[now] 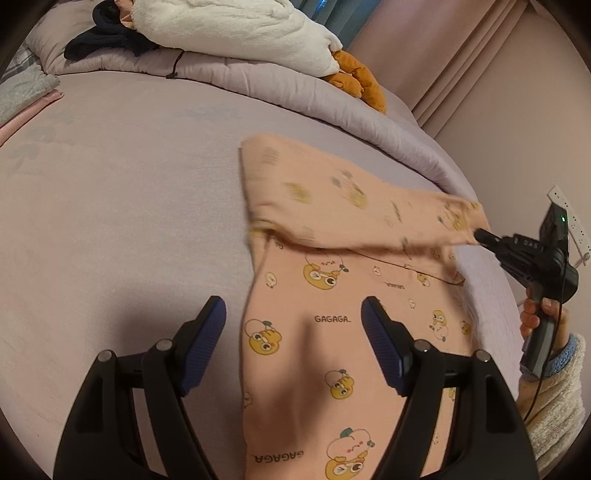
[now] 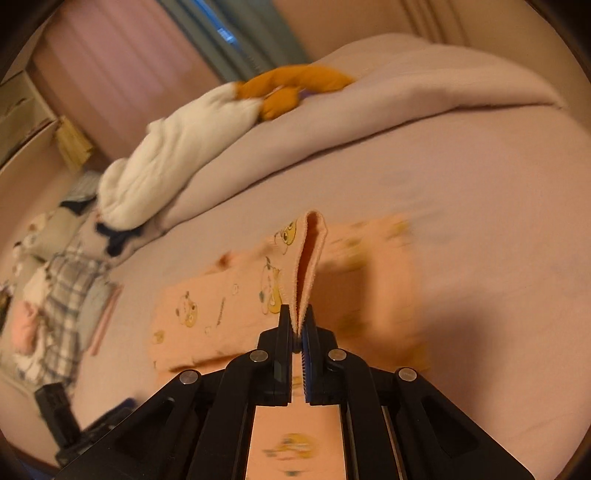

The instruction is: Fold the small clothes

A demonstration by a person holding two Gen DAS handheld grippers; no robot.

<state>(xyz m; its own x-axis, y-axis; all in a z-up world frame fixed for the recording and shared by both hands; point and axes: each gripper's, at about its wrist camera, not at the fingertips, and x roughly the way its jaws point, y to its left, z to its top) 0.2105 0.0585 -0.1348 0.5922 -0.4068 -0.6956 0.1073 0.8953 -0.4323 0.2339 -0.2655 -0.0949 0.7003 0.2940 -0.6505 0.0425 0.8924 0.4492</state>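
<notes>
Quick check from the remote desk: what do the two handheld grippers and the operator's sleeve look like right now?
Both grippers are black linkage frames with silver round pivot pins. The left gripper has ribbed blue pads on its fingers; the right gripper shows a blue ribbed pad too. From the left wrist view, the right one has a black pistol-style handle, a thin black cable and a small green light. The sleeve is cream fleece with a light blue cuff.

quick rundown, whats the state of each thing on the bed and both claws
pyjama top: flat on the bed, one sleeve lifted
sleeve: raised and pulled taut, cuff pinched in the right claw
right claw: shut on the cuff
left claw: open, above the top, holding nothing
white blanket: bunched on the quilt
orange plush: lying beside the blanket
</notes>
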